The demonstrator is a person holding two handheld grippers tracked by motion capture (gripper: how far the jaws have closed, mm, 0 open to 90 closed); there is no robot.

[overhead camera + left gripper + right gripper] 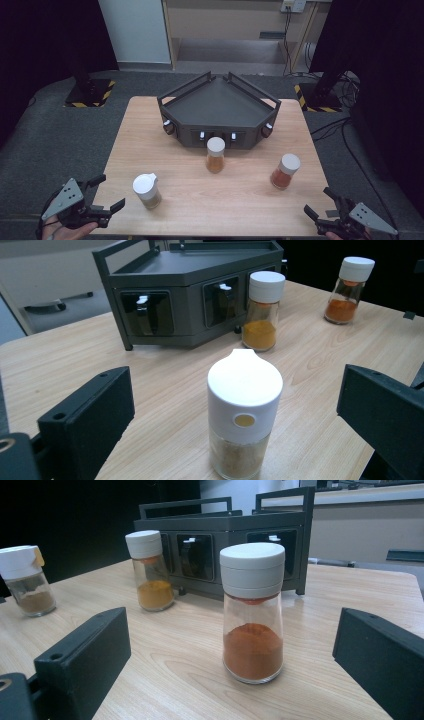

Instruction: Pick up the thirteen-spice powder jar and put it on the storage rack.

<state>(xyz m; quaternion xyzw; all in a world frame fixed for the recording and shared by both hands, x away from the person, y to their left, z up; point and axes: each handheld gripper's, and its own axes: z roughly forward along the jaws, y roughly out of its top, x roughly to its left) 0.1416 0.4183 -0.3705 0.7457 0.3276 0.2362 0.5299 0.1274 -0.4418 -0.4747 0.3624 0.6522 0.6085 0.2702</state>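
Left gripper (106, 191): jaws wide apart, empty, at the table's near left edge, facing the tan jar (147, 190).
Right gripper (320, 202): jaws spread, holding nothing, near right corner, facing the red jar (285, 171).
Yellow jar (215, 155): upright, just before the rack (218, 107).

On the table (240, 195), the rack (218, 111) sits at twelve o'clock. Three jars stand before it: one (147, 190) at eight, one (215, 154) middle, one (285, 171) at four.
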